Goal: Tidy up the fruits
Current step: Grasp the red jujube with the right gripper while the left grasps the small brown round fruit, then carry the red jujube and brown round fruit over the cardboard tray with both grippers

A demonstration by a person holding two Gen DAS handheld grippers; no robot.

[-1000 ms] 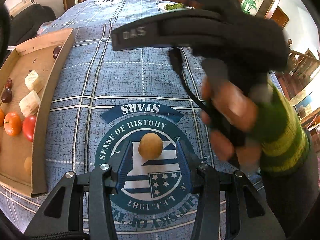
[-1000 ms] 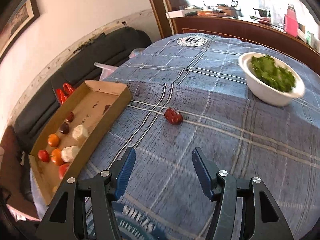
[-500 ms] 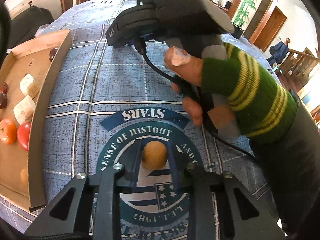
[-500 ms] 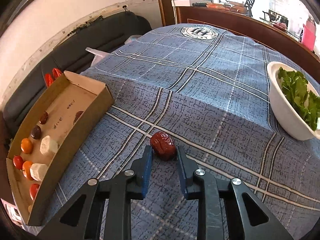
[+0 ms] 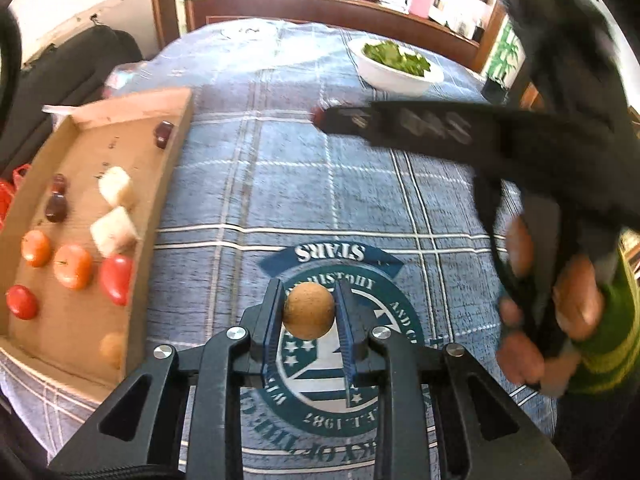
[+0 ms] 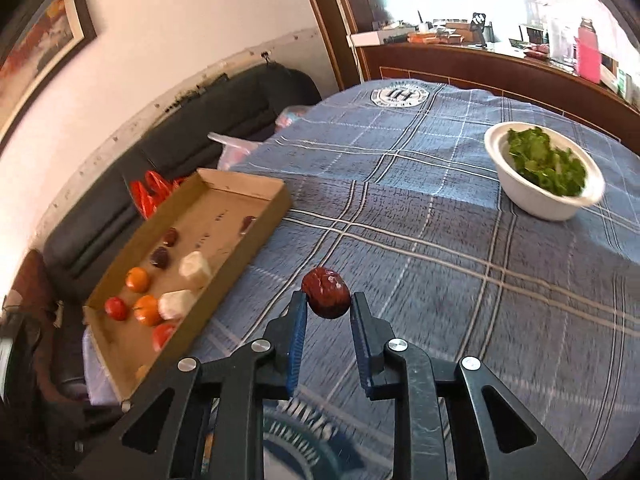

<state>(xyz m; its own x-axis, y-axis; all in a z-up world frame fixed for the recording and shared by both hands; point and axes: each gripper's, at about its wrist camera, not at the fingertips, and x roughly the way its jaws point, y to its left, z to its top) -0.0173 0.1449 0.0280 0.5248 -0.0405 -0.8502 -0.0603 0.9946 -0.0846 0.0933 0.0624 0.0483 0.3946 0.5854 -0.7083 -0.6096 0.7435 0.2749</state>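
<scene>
**Both tongs loaded, one fruit each**

Your left tongs (image 5: 309, 320) have just closed on the round tan fruit (image 5: 309, 311); its blue pads (image 5: 270, 322) press on both sides, over the round teal emblem (image 5: 394, 312) printed on the blue checked cloth (image 5: 288, 184) of the worktop. Your right tongs (image 6: 326, 312) have likewise just narrowed onto the wrinkled dark red date (image 6: 326, 292), pinched at the very tips, clear of the cloth. To the left of both lies the cardboard tray (image 6: 262, 236), holding orange and red tomatoes, two pale cubes and several dark dates. Further off, towards the right, a white bowl (image 6: 532, 200) of green leaves sits on the cloth. In the left view your right hand (image 5: 560, 304) grips its black handle.
</scene>
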